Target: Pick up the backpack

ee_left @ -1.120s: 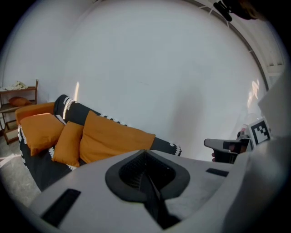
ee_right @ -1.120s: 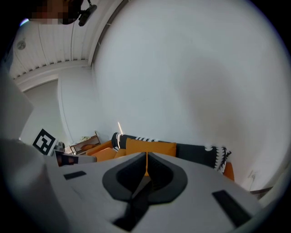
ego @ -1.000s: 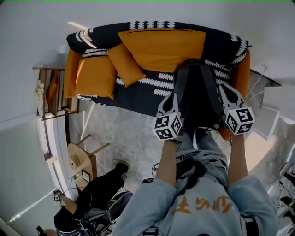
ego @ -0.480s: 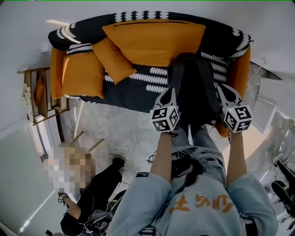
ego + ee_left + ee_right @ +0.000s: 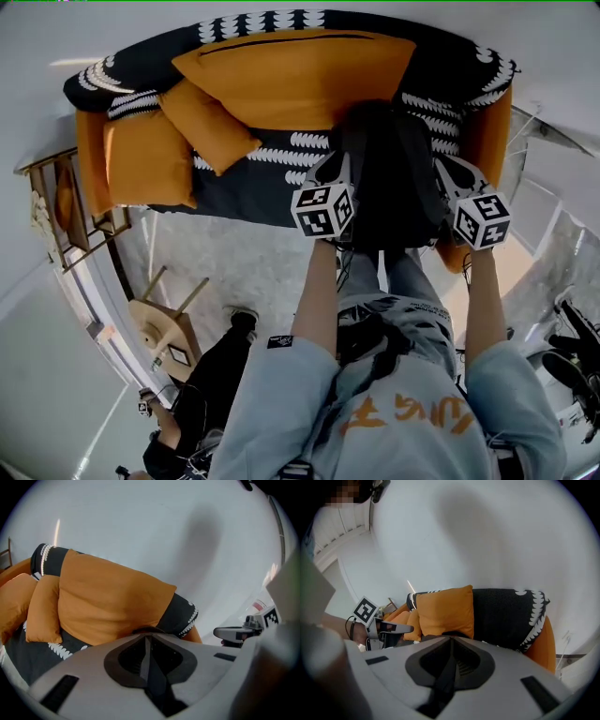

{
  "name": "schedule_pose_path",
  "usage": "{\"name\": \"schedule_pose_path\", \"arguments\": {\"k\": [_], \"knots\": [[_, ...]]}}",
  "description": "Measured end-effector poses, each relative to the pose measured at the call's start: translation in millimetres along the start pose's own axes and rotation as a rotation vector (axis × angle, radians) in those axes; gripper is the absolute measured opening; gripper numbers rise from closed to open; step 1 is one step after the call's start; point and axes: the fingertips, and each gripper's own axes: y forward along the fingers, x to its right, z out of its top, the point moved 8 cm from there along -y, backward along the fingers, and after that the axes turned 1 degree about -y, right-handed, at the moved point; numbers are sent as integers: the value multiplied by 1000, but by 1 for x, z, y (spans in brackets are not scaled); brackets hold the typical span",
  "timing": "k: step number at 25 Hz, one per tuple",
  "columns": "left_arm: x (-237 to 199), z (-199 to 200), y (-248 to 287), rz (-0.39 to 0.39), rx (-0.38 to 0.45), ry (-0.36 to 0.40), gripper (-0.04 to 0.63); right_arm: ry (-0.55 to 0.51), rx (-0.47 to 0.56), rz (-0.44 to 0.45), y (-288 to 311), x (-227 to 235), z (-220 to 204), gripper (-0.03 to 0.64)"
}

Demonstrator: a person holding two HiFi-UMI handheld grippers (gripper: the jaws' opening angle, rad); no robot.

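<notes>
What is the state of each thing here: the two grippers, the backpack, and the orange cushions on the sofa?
Left gripper: shut, nothing seen between its jaws.
Right gripper: shut, nothing seen between its jaws.
Black backpack: upright on the sofa, between the two grippers.
Large orange cushion: leaning against the sofa's back.
Small orange cushion: tilted, beside the large one.

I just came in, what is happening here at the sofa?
A person stands at a black and orange sofa with a gripper in each hand. A black backpack sits on the seat, beside a large orange cushion. The left gripper is at one side of the backpack, the right gripper at the other. Both have their jaws together; whether either pinches a strap I cannot tell. The backpack does not look lifted yet.
</notes>
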Motion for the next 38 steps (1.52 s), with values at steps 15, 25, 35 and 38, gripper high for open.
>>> {"name": "schedule_pose_path", "arguments": {"k": [15, 25, 35, 38], "knots": [[-50, -9, 100, -115, -288, -205, 238, 58, -265, 63, 105, 58, -14, 195], [-73, -33, 151, -250, -430, -394, 228, 143, -471, 144, 181, 74, -43, 198], [-49, -31, 133, -195, -377, -346, 63, 216, -427, 181, 165, 54, -44, 49], [-47, -37, 110, -180, -339, -310, 63, 177, -396, 184, 148, 35, -43, 48]]}}
